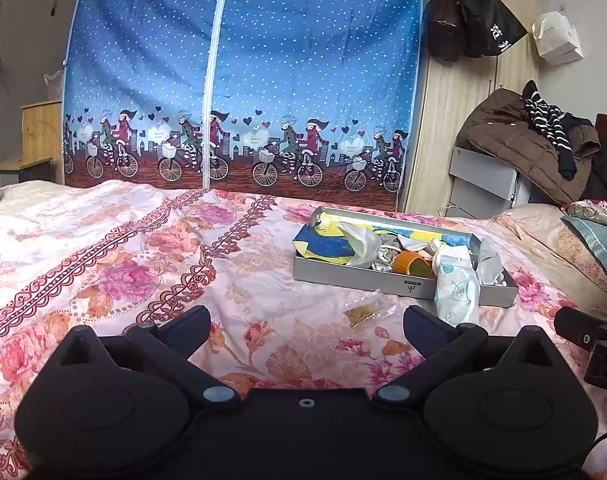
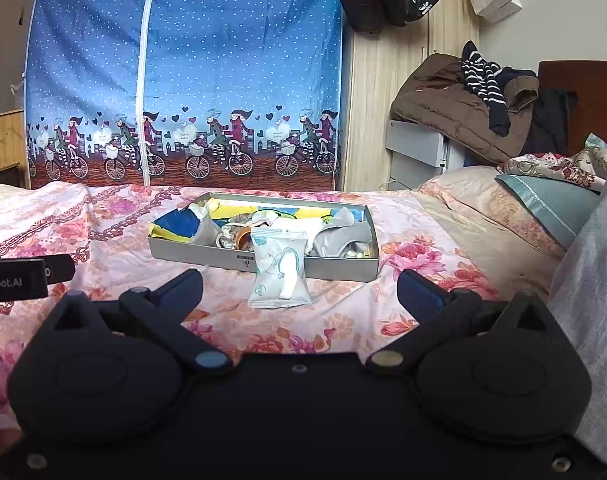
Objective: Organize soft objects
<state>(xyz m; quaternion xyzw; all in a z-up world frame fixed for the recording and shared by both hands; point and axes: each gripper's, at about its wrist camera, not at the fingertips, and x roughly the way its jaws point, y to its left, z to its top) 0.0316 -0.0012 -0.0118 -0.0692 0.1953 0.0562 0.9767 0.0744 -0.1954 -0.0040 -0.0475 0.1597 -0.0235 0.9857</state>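
Grey metal walls frame the shallow tray [image 2: 191, 254] we see on the floral bedspread [image 1: 103, 260], heaped with soft items: a blue-and-yellow cloth [image 2: 175, 226], a grey sock [image 2: 343, 238], an orange cup [image 1: 411, 264]. A white sealed packet [image 2: 281, 274] leans against the tray's near wall, its lower end on the bedspread. Only our left view shows a small clear sachet [image 1: 363, 312] of brownish bits lying just before the tray. Our left gripper [image 1: 305, 322] and right gripper [image 2: 299, 286] both hover with fingers spread wide, holding nothing.
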